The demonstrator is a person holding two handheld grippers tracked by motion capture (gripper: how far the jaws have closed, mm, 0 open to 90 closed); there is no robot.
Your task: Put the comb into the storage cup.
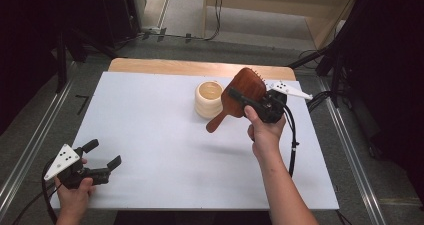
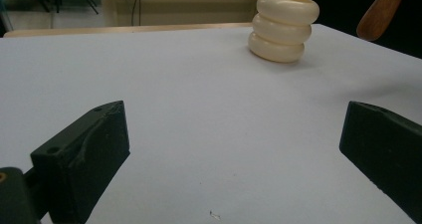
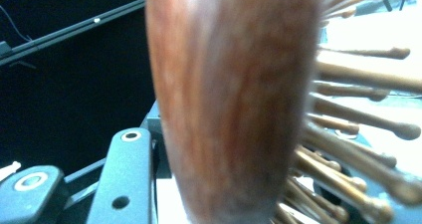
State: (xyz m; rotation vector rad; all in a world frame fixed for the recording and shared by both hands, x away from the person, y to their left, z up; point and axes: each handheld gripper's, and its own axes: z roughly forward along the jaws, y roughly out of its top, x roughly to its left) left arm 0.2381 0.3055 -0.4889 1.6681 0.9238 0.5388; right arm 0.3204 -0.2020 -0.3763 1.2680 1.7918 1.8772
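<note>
Right hand-held gripper was clenched on the wooden hairbrush, jaws pinching the paddle head across its thickness. In the right gripper view the brown back of the brush sat between the jaws w/ wooden bristles sticking out to one side. Brush was lifted off the surface, tilted, handle end pointing down-left toward the cream ringed cup, head just beside and partly over the cup's right side. Cup stood upright near the far edge of the surface, right of centre, approx. touching nothing else as far as could be seen.

Left hand-held gripper rested low near the near-left corner, jaws released and wide apart, nothing between them; its view looked across bare surface to the cup and a bit of brush handle at top right.

Progress, judged: pick-up looked done, brush in hand and carried to the cup. Left to do, prob.: lower handle into the cup opening, let go, pull hand back. Handle tip wasn't yet inside the cup; it looked to be in front of or beside the wall, can't tell exactly.
</note>
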